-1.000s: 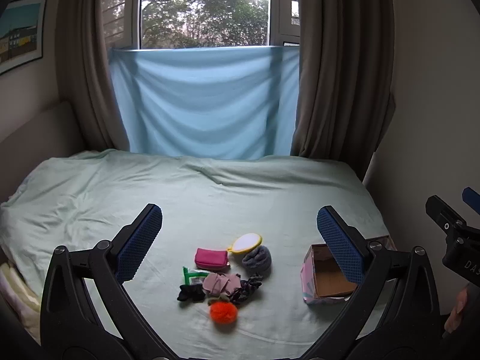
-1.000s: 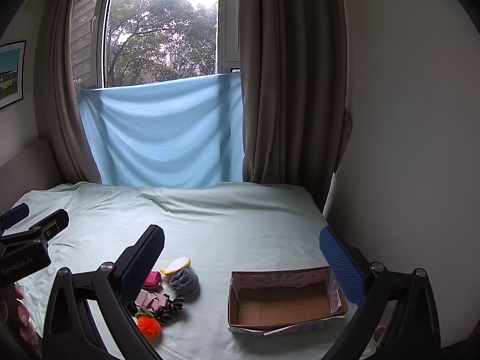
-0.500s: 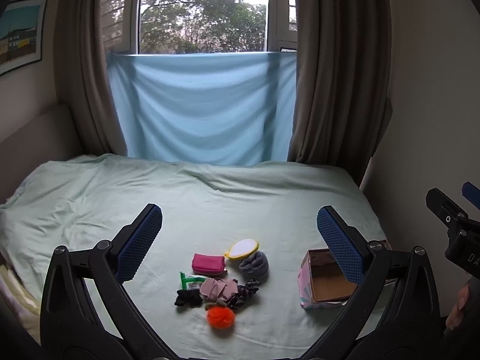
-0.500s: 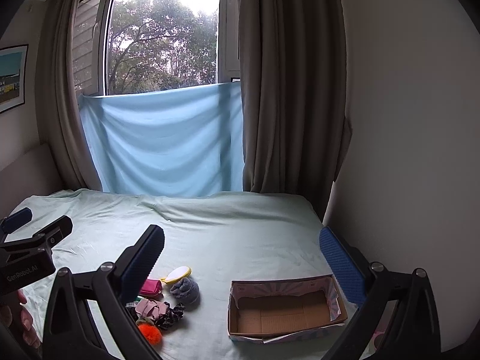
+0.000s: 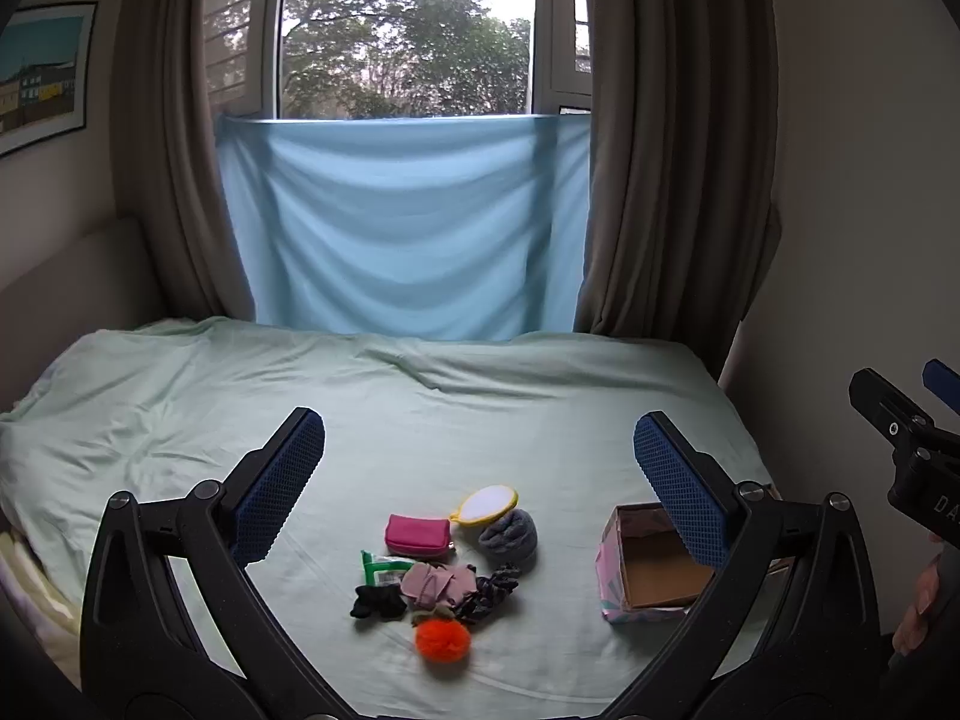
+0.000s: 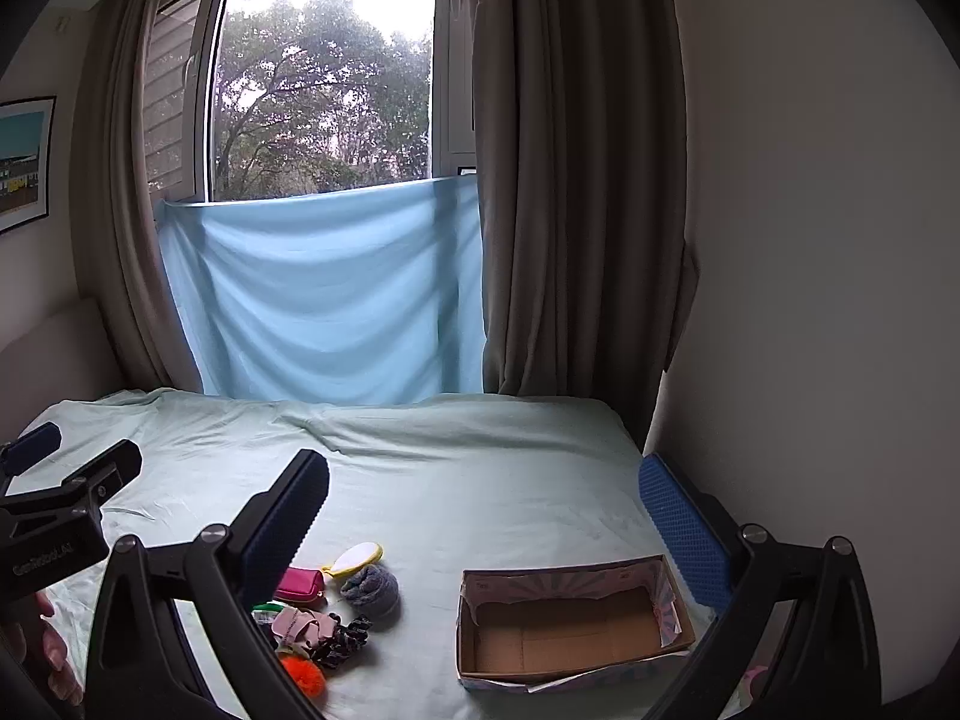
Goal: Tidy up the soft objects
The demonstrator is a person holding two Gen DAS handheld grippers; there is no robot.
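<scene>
A small pile of soft items lies on the pale green bed sheet (image 5: 180, 408): a pink pouch (image 5: 417, 535), a yellow-rimmed round pad (image 5: 487, 503), a grey rolled sock (image 5: 509, 539), a pink cloth (image 5: 435, 582), a black scrunchie (image 5: 377, 601), a striped scrunchie (image 5: 489, 591) and an orange pompom (image 5: 443, 639). An empty cardboard box (image 6: 570, 630) sits to their right. My left gripper (image 5: 480, 468) is open and empty, above and short of the pile. My right gripper (image 6: 483, 507) is open and empty, above the box and pile.
A light blue cloth (image 5: 408, 222) hangs below the window, flanked by brown curtains (image 5: 672, 150). A wall (image 6: 810, 240) runs along the bed's right side. A green-and-white packet (image 5: 378, 567) lies in the pile. The sheet is bare behind the pile.
Both grippers have tilted upward a little, so the pile and box sit lower in view and more window shows. Both stay open and empty.
</scene>
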